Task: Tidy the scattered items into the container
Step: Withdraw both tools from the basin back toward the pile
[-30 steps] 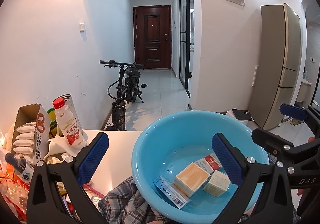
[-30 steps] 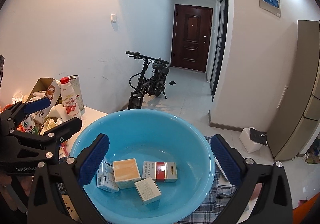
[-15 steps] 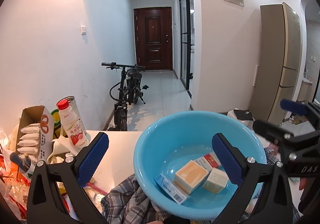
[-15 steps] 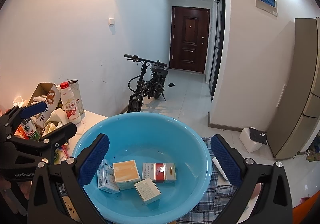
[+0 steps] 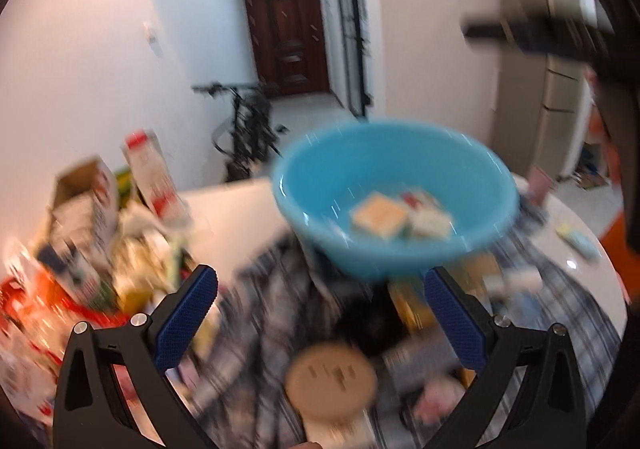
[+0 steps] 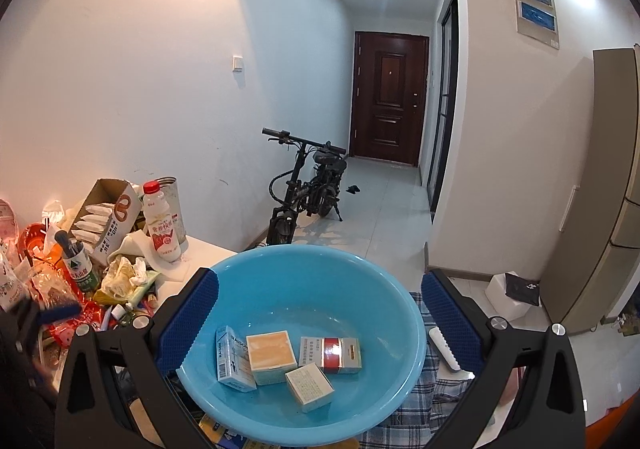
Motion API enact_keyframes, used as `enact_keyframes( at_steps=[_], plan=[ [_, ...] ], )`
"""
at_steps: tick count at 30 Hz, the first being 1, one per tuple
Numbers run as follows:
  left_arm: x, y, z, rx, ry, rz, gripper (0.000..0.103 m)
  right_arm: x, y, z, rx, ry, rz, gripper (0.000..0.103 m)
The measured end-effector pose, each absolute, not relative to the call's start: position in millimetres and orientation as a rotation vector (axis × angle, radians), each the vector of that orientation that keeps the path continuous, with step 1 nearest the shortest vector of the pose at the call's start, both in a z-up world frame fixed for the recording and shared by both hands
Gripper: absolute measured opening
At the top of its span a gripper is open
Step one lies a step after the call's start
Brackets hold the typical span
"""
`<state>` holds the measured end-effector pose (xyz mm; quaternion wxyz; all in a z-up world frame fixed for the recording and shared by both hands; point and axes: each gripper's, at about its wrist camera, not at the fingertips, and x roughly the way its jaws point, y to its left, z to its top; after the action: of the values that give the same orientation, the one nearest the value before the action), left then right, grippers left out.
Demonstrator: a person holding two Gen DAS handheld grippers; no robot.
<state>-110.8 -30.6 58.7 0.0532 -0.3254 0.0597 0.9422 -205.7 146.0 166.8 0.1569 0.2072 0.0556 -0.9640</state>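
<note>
Left gripper [image 5: 320,313]: my fingers [image 5: 188,321] stand wide apart and hold nothing; this view is blurred
Right gripper [image 6: 318,319]: my fingers [image 6: 188,319] are also spread wide with nothing between them, and the blue basin shows in the gap
Blue basin [image 6: 384,289]: it sits on the checked cloth on the table, near the far edge
Inside the basin: four small boxes lie on the bottom, close together: a white and blue box [image 6: 232,359], a box with orange top [image 6: 268,355], a red and white box [image 6: 332,355] and a pale box [image 6: 310,387]
Checked cloth [image 6: 424,405]: it lies under the basin and spreads to the near edge of the table
Round tan lid [image 5: 332,379]: in the left view it lies on the cloth, nearer than the basin; the things around it are too blurred to name
White table [image 5: 236,221]: a bare part shows left of the basin
Left edge of the table: a drink bottle with red cap [image 6: 160,225], an open carton [image 6: 106,217] and many wrappers stand crowded there, apart from the basin
White object [image 6: 444,349]: it lies on the cloth just beside the basin, on the right
</note>
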Motion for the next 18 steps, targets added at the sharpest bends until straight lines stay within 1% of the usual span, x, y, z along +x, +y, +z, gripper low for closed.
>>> enact_keyframes(
  at_steps=[8, 14, 18],
  plan=[
    [-91, -24, -2, -1.117, 0.118, 2.682, 0.103, -201, 161, 175, 0.564, 0.107, -2.775, 0.103],
    [-101, -38, -26, -1.191, -0.016, 2.619, 0.103, -206, 167, 172, 0.58, 0.082, -2.784, 0.103],
    [-107, -43, -41, -1.249, -0.062, 2.598, 0.103, -209, 166, 170, 0.592, 0.083, -2.784, 0.103]
  ],
)
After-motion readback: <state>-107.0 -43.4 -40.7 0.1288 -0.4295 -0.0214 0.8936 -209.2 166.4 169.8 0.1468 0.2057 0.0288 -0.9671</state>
